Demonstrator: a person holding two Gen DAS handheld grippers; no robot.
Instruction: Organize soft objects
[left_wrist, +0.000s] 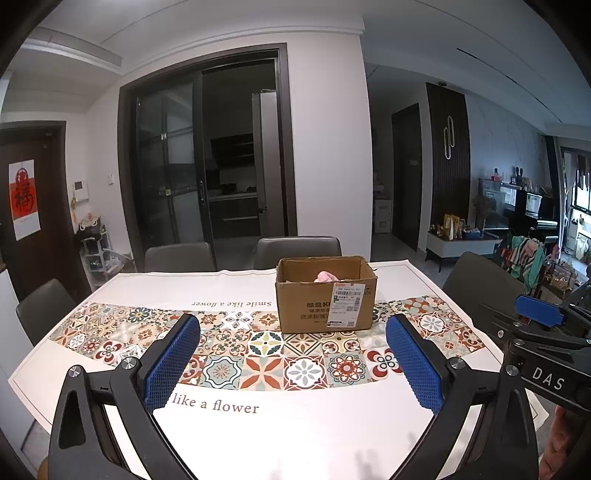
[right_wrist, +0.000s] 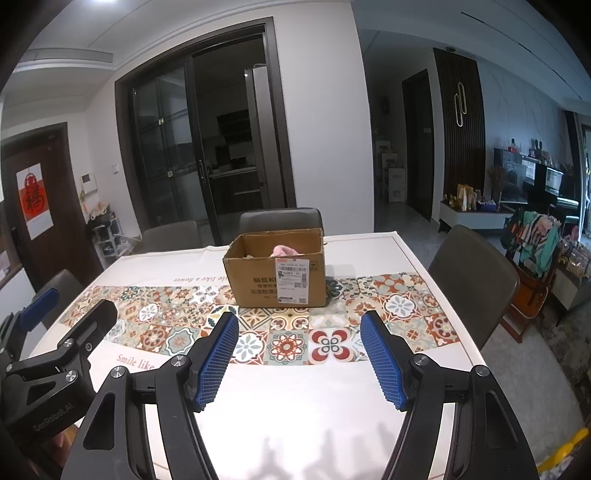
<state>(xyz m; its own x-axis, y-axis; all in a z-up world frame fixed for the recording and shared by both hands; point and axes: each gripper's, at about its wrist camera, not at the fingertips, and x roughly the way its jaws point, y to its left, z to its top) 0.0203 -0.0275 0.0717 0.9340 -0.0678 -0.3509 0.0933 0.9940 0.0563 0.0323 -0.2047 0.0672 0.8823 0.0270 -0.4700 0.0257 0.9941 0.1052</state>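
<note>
While both grippers hang above the near part of the table (left_wrist: 303, 435), neither has hold of anything. The left gripper (left_wrist: 293, 354) has its blue pads (left_wrist: 170, 363) spread very wide, with only the patterned tablecloth (left_wrist: 258, 350) showing between them. The right gripper (right_wrist: 299, 354) also stands open, somewhat less wide, its blue pads (right_wrist: 218, 360) apart and bare cloth between them. Farther back, on the tiled band of the cloth, sits an open cardboard box (left_wrist: 327, 295) with a white shipping label (left_wrist: 347, 299) on its near face. A pink soft object (left_wrist: 327, 276) lies inside the box, just peeking over the rim. Grey chairs (left_wrist: 297, 251) stand at the far side of the table, behind the box
</note>
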